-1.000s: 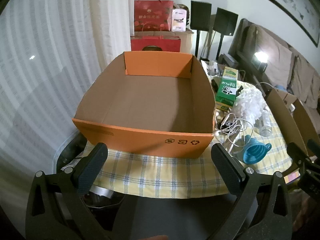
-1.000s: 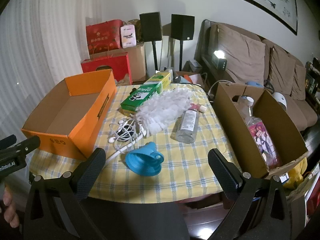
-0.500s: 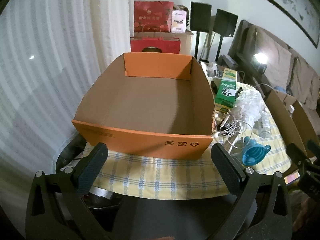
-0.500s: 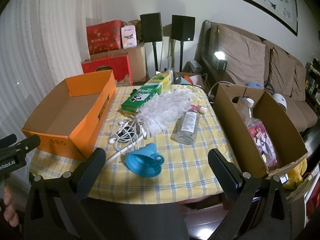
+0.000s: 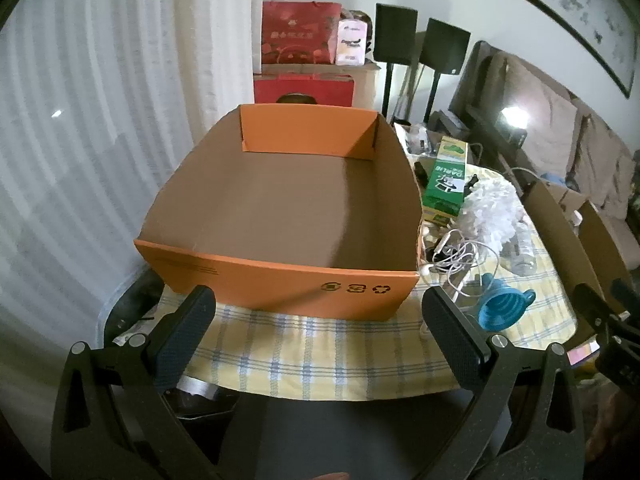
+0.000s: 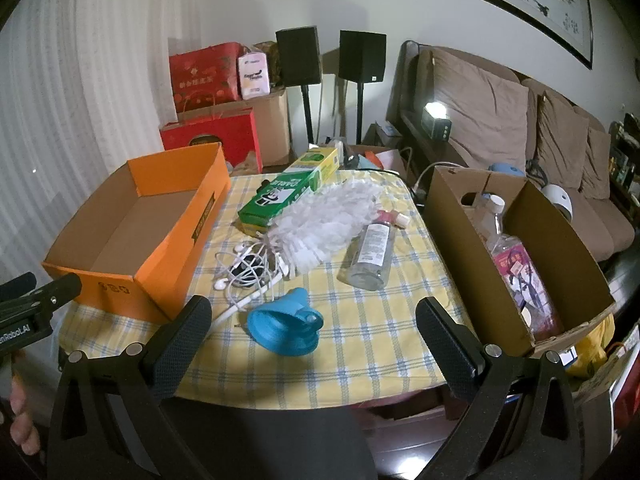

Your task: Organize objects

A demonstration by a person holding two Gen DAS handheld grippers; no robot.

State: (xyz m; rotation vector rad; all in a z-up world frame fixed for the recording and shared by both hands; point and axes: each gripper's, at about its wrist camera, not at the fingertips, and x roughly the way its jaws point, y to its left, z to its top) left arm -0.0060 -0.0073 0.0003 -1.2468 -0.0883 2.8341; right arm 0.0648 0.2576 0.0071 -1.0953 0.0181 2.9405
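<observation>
In the left wrist view the left tongs (image 5: 318,320) gape wide with nothing between them, poised near the front wall of the orange box (image 5: 280,280), whose floor lies bare, so by this view nothing has yet been sorted into it. In the right wrist view the right tongs (image 6: 312,328) also stand wide apart and empty above the near edge of the worktop (image 6: 372,344), where the blue funnel (image 6: 284,326), white earphones (image 6: 248,268), feather duster (image 6: 324,224), clear bottle (image 6: 370,252) and green carton (image 6: 286,194) lie loose between the boxes. Only the brown box (image 6: 472,256) on the right holds anything, a large bottle (image 6: 512,256), so the sorting looks barely begun.
</observation>
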